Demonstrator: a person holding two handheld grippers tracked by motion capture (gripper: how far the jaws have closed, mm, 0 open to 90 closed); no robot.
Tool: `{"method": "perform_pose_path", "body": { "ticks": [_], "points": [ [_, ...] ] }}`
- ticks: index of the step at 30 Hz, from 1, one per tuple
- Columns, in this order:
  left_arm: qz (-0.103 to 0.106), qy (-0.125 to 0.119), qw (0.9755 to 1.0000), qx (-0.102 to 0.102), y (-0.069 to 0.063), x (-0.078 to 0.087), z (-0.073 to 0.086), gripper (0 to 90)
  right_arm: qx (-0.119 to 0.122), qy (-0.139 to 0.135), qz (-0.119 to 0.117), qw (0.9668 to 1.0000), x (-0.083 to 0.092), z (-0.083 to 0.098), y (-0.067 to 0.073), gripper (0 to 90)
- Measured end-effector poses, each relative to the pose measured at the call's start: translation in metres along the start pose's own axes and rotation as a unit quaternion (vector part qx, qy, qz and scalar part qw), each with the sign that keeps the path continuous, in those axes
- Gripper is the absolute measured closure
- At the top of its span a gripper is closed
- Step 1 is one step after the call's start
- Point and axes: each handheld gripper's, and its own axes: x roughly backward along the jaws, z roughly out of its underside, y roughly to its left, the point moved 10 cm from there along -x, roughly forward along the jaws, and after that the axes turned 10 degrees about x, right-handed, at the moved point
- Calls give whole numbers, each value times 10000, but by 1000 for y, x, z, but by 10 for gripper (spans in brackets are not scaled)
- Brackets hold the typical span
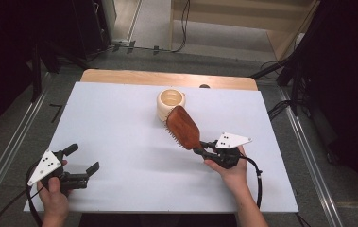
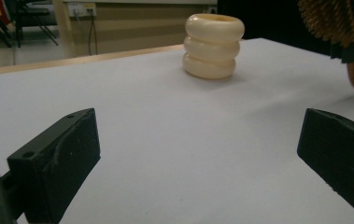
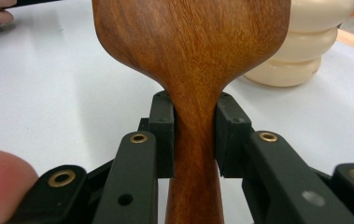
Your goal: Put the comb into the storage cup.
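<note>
A wooden hairbrush (image 1: 183, 126) with a reddish-brown back is held above the white table, its head close to a cream ribbed holder (image 1: 171, 104). My right gripper (image 1: 201, 152) is shut on the brush's handle (image 3: 194, 154), both pads pressing its sides. Bristles (image 2: 333, 18) point down toward the table in the left gripper view. The cream holder (image 2: 213, 45) stands upright at the table's far middle, looking like three stacked rings with an open top. My left gripper (image 1: 82, 158) rests low at the front left, jaws wide apart and nothing between them.
The white table (image 1: 120, 132) has a wooden strip (image 1: 120, 75) along its far edge. Metal rails run along both sides of the floor. Cables lie on the floor behind the table.
</note>
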Motion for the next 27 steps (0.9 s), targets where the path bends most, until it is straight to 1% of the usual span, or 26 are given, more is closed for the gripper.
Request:
{"method": "perform_pose_path", "body": {
  "ticks": [3,6,8,10,13,15,18,20,26,27],
  "points": [
    [77,-8,10000,15,-12,-6,-4,0,-40,-58,-2,10000,0,0,3,702],
    [215,49,9997,-75,-26,-15,-6,0,-25,-119,5,9999,-1,0,5,702],
    [302,96,9994,-130,-35,-21,-7,0,-70,-150,-24,9999,-1,0,7,702],
    [396,125,9990,-162,-44,-27,-9,0,-100,-202,-4,9997,-2,-1,8,701],
    [528,121,9985,-116,-56,-36,-12,0,-116,-250,62,9996,-3,-2,8,701],
    [590,129,9981,-134,-64,-43,-14,0,-126,-302,59,9994,-5,-3,8,701],
    [641,192,9975,-223,-73,-53,-17,0,-112,-335,50,9994,-6,-4,9,701],
    [677,226,9971,-257,-79,-60,-18,0,-158,-393,33,9991,-6,-5,9,701],
    [773,213,9966,-187,-92,-76,-24,0,-185,-464,22,9988,-7,-6,11,701],
    [774,226,9965,-212,-94,-79,-25,0,-199,-477,26,9987,-8,-7,11,701]
  ]
}}
